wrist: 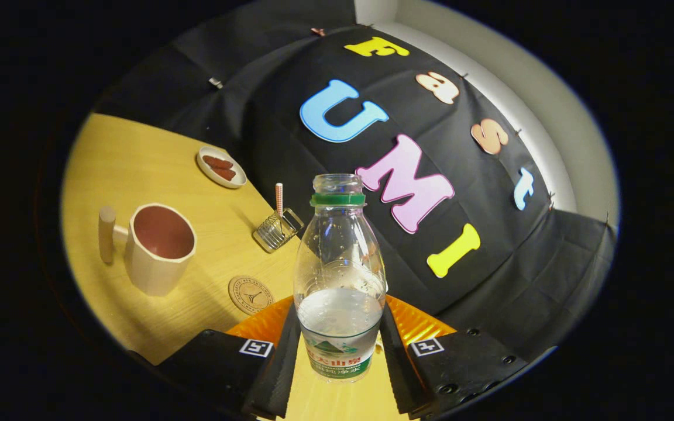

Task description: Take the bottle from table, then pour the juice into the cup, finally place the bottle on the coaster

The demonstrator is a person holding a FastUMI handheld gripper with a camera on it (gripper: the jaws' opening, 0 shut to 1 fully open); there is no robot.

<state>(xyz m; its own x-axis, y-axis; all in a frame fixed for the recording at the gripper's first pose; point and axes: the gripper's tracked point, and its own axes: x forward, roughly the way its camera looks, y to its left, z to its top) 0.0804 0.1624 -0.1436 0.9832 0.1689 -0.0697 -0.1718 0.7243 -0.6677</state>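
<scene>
A clear plastic bottle [339, 275] with a green neck ring and no cap stands upright between my fingers, partly filled with clear liquid. My gripper [340, 351] is shut on the bottle, both pads pressing its lower labelled part. The view is tilted, and the bottle appears lifted off the wooden table [126, 169]. A cream mug [158, 245] with a dark pink inside and a side handle stands to the left, beyond the fingers. A round brown coaster [250, 294] lies on the table between the mug and the bottle.
A small glass holder [277, 229] with a striped straw stands beyond the coaster. Farther back sits a small white dish [221, 166] with brown pieces. The booth's black cloth wall rises behind the table.
</scene>
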